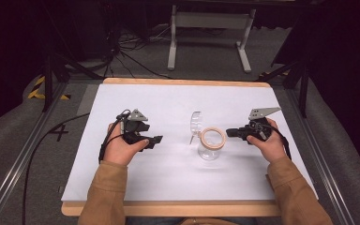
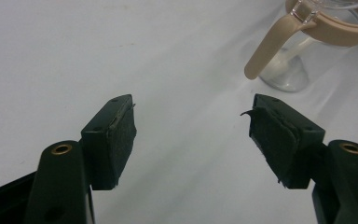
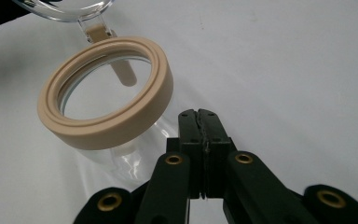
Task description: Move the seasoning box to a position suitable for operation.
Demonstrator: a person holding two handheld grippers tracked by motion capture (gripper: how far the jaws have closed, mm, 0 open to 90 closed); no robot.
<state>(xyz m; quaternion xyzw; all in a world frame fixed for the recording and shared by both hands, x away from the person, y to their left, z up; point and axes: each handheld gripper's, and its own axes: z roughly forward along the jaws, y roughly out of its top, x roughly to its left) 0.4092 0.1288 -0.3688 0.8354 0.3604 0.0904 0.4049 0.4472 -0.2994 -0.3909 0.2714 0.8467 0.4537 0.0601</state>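
**Open jar sits just off the right gripper's tip, lid flipped back**

The clear glass jar with a beige ring collar point(image 1: 212, 143) stands upright near the middle of the white counter point(image 1: 168, 101), a bit right of centre. Its clear hinged lid point(image 1: 196, 123) is swung open and stands up behind-left of the mouth, so the long axis is vertical and the mouth faces up. A beige latch lever point(image 2: 266, 50) hangs down the jar's side that faces the left gripper.

Key relation: the right gripper point(image 1: 233, 132) is the nearer one by far. It lies roughly level, pointing leftward at the collar, tip just beside the rim; touching or not, can't tell from the high view. In the right gripper view the jar point(image 3: 106, 99) is ahead and to the left of the fingers point(image 3: 190, 122), which are pressed together w/ nothing between them, and sit just beside the glass below the collar.

The left gripper point(image 1: 155, 140) is well apart from the jar, pointing rightward toward it over bare counter. Its fingers point(image 2: 116, 135) are spread wide, nothing between; jar shows up-right of them.

Judgement: next move on lid or latch likely falls to the right side, approach from jar's right.

Count: 1 jar, 1 lid, 1 latch lever, 2 grippers, 2 hands, 1 counter.
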